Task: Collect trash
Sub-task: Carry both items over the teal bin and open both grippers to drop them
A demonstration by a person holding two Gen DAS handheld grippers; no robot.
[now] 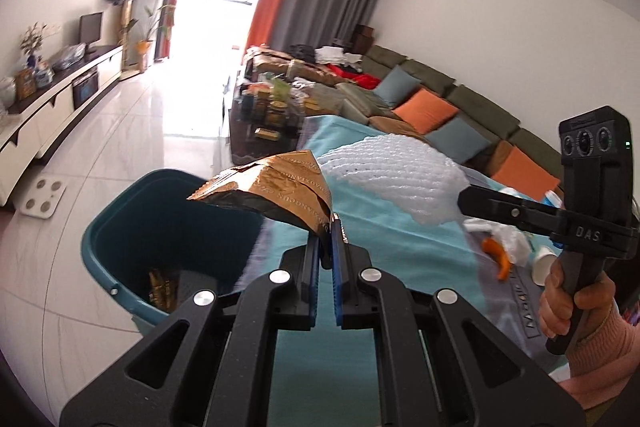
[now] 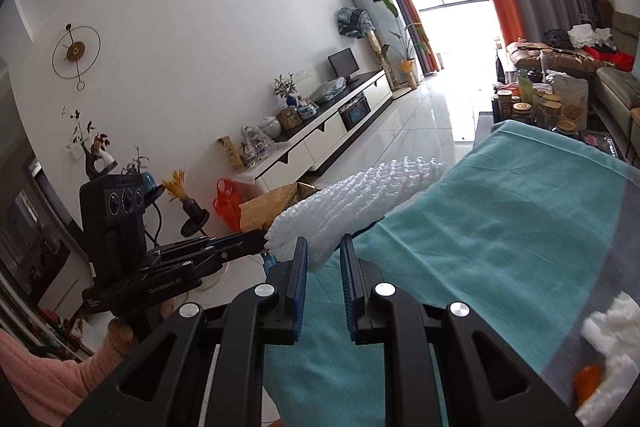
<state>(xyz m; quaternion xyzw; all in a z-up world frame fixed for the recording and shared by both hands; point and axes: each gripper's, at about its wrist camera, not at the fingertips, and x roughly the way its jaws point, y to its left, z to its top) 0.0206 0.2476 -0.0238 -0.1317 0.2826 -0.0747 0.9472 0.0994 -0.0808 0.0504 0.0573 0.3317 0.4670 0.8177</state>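
— While the left gripper (image 1: pixel 329 227) hangs by the table's left edge, what's in it?
— A brown paper wrapper (image 1: pixel 276 187), pinched tight, out over the teal bin (image 1: pixel 120 223) below that edge.
— And the right gripper (image 2: pixel 324 247)?
— Clamped on white foam netting (image 2: pixel 352 199), above the teal tablecloth (image 2: pixel 500 227). More scraps (image 1: pixel 504 247) lie near the table's right edge.

The bin (image 1: pixel 132 247) is seen at lower left of the left view, beside the table (image 1: pixel 384 227). A wrapper (image 1: pixel 276 187) is held above its rim, with foam netting (image 1: pixel 396 175) to its right, over the table.
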